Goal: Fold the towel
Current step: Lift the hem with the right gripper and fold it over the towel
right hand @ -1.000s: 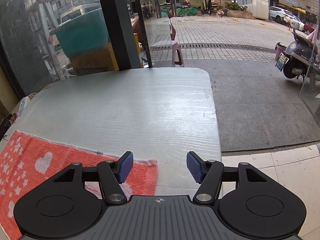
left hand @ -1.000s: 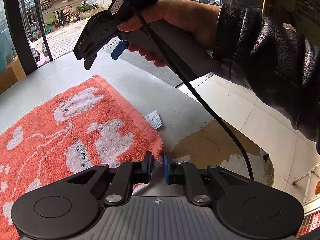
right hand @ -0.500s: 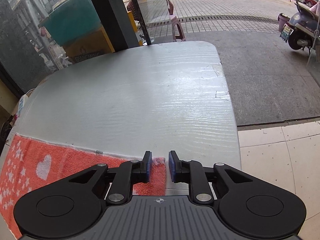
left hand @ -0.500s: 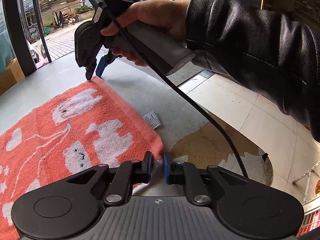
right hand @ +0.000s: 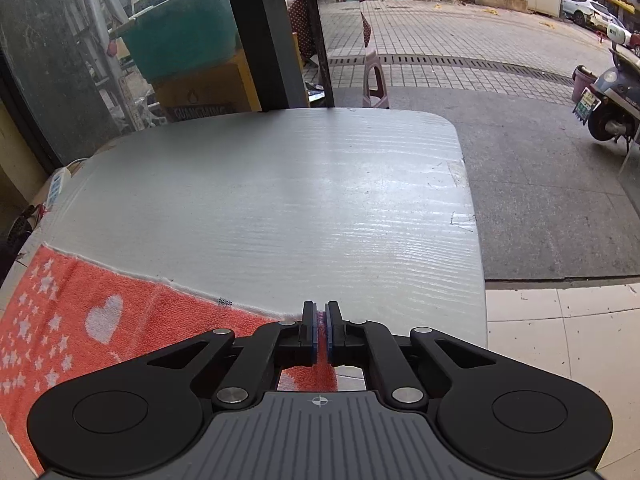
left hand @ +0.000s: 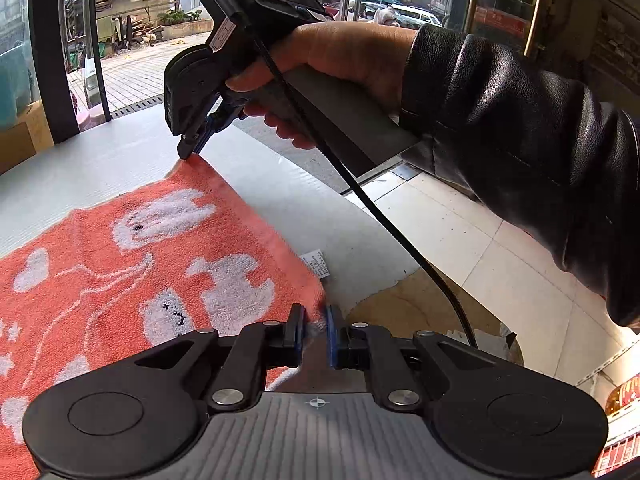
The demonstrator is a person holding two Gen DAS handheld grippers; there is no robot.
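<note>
An orange towel (left hand: 132, 264) with white animal and heart shapes lies flat on the grey table (left hand: 296, 208); it also shows in the right wrist view (right hand: 120, 320). My left gripper (left hand: 315, 330) is shut on the towel's near right corner. My right gripper (right hand: 320, 326) is shut on the far right corner, which lifts slightly off the table; it also shows in the left wrist view (left hand: 191, 149), held by a hand in a black leather sleeve.
The towel's white label (left hand: 316, 262) sticks out at its right edge. The table's right edge (right hand: 474, 240) drops to tiled floor and pavement. A dark window post (right hand: 260, 32) stands behind the table. A scooter (right hand: 608, 100) is parked outside.
My right gripper has come down onto the towel's far right corner and closed on it, from wide open one second ago. My left gripper has stayed shut on the near corner.
</note>
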